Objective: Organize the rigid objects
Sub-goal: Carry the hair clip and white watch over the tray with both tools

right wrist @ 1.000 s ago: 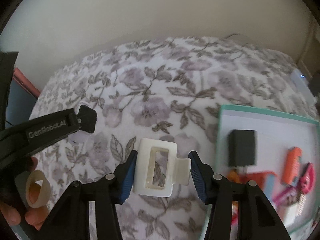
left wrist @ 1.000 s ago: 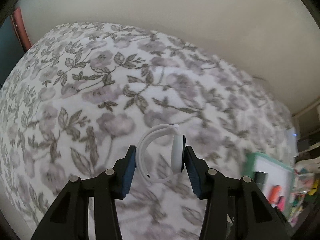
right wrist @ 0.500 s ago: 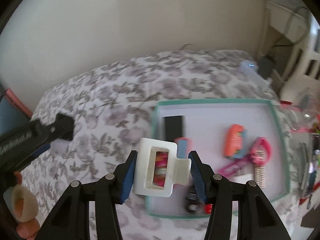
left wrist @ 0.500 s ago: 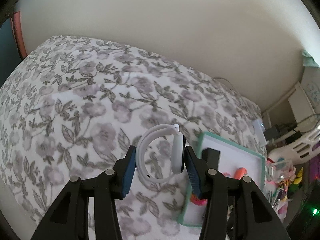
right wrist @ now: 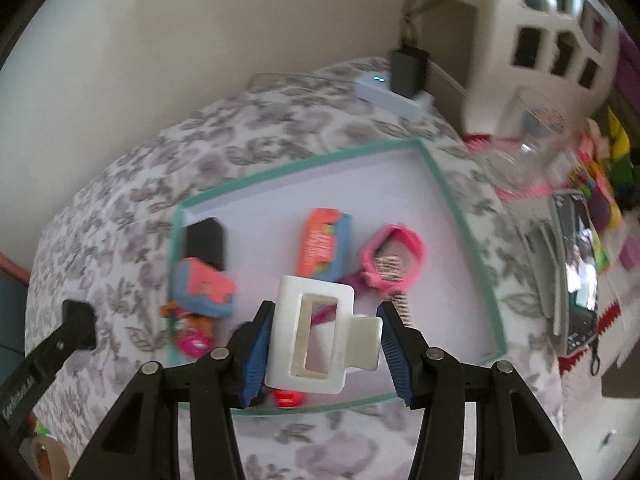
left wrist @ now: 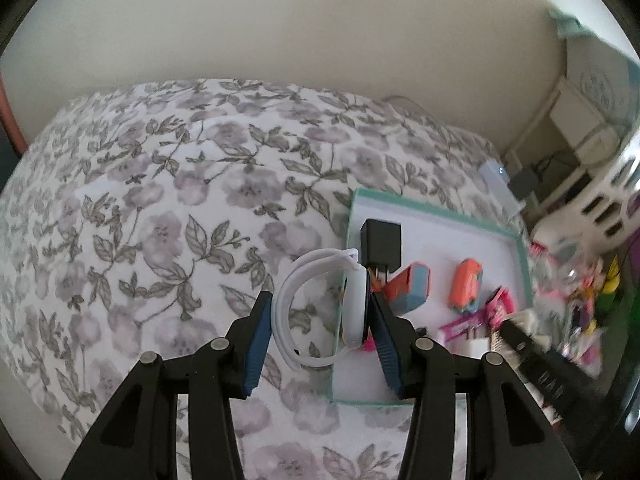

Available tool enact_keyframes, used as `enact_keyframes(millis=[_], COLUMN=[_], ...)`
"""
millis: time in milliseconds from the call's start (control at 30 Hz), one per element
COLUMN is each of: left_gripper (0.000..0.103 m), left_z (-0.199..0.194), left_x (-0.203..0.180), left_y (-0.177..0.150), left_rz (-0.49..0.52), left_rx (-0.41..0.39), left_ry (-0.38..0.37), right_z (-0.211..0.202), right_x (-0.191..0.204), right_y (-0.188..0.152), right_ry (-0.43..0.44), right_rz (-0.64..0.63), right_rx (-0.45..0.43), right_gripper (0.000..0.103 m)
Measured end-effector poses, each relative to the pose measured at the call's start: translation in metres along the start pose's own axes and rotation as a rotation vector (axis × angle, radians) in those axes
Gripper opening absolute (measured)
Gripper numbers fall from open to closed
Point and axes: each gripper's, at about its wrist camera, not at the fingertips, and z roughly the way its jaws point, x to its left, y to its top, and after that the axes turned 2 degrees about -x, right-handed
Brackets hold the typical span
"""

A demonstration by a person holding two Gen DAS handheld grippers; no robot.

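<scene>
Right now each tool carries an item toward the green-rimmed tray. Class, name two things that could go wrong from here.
1. The right tool holds the white clip over a tray already crowded with the pink brush and orange box; dropped there, it may land on them.
2. The left tool grips the watch by its looped band; it could slip out.

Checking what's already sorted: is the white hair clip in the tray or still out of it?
Out. The white hair clip is clamped between the right gripper's pads, held above the green-rimmed tray.
</scene>
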Motion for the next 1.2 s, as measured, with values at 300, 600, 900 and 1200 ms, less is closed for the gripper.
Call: enact_keyframes(millis=[300, 600, 900, 1200], left_gripper=[0.05, 0.05, 0.05, 0.05], left_z=[0.021, 0.046, 0.059, 0.08], left_x=[-0.026, -0.048, -0.06, -0.066], left_y=[-0.018, -0.037, -0.046, -0.055], left_rz=[0.091, 0.18, 0.238, 0.262], left_rx=[0.079, 0.16, 0.184, 0.238], left_ry=[-0.002, 0.026, 0.039, 0.054], right_z=[0.021, 0.032, 0.038, 0.061], right_x=[-0.028, -0.038, -0.045, -0.045], right_y=[0.001, 0.002, 0.003, -0.005], right_ry=[-0.095, -0.12, -0.143, -0.147], right_rz=[0.034, 0.051, 0.064, 0.051], right_rx=[0.042, 0.065, 0.075, 0.141], right_gripper=[0.054, 0.054, 0.054, 0.054])
